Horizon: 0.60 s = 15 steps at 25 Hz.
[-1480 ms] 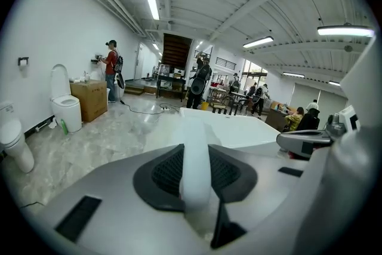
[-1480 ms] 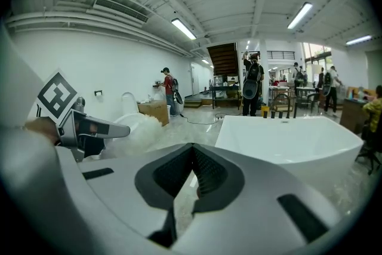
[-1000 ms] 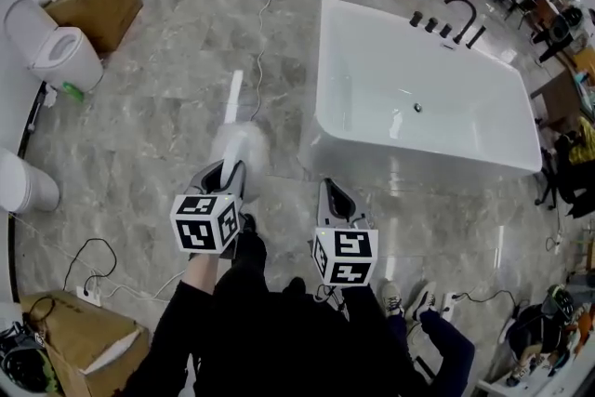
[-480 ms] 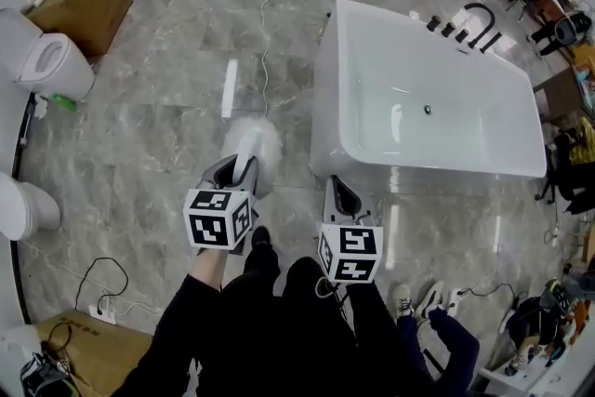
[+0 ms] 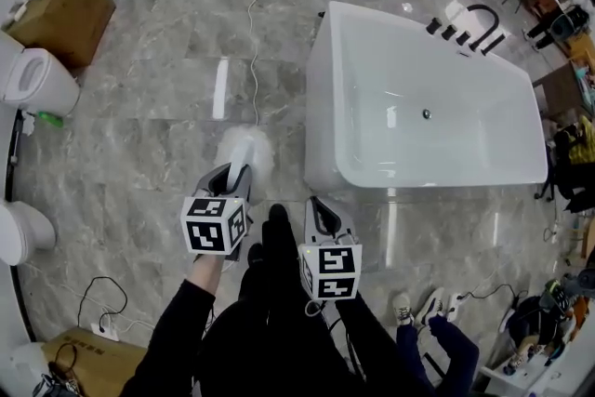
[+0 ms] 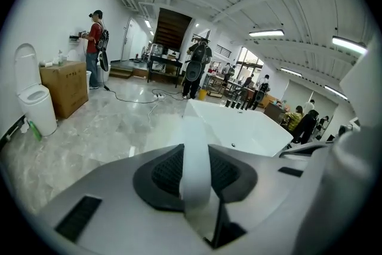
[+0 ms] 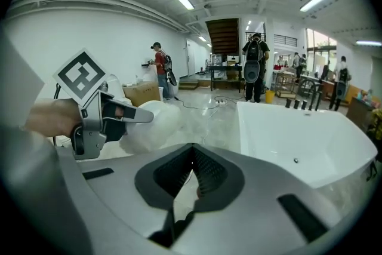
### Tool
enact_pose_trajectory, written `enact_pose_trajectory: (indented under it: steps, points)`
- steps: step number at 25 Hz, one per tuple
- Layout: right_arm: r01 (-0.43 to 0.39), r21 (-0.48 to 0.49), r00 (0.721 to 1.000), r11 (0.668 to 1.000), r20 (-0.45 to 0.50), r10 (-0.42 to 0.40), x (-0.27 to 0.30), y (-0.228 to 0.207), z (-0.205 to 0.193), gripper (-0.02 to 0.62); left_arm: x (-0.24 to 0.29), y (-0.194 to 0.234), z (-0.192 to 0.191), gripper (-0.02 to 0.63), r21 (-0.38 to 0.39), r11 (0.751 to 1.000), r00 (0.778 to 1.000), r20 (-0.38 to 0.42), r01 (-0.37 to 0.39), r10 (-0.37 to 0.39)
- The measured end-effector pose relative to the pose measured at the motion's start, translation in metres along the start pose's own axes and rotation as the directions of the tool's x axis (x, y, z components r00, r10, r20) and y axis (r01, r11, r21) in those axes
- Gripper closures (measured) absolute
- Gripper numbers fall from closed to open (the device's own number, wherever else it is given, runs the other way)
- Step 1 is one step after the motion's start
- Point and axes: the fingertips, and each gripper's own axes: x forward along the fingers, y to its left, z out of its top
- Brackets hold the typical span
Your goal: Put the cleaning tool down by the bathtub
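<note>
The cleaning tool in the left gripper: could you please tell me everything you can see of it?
The cleaning tool is all white: a flat handle ending in a fluffy rounded head that looks like soft fibre. The left gripper clamps the handle between its jaws and holds it head forward, tilted down over the grey floor, just left of the bathtub's near corner. Only the gripper seems to touch it.

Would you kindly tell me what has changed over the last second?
The person has walked closer to the bathtub, bringing the duster in the left claw nearer its near corner. Unchanged: the left claw grips the handle, and the right claw is shut and empty.
</note>
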Motion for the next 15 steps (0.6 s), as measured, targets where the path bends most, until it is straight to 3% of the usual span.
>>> enact_pose_trajectory:
  steps: [9, 15]
  points:
    - [-0.094, 0.038, 0.995, 0.995, -0.030, 0.096, 0.088, -0.017, 0.013, 0.597, 0.095, 0.016, 0.009, 0.508, -0.007, 1.000, 0.997, -0.066, -0.025, 0.024]
    - [-0.122, 0.046, 0.992, 0.991, -0.039, 0.124, 0.151, -0.030, -0.003, 0.597, 0.166, 0.037, -0.003, 0.508, -0.004, 0.999, 0.996, -0.080, -0.034, 0.033]
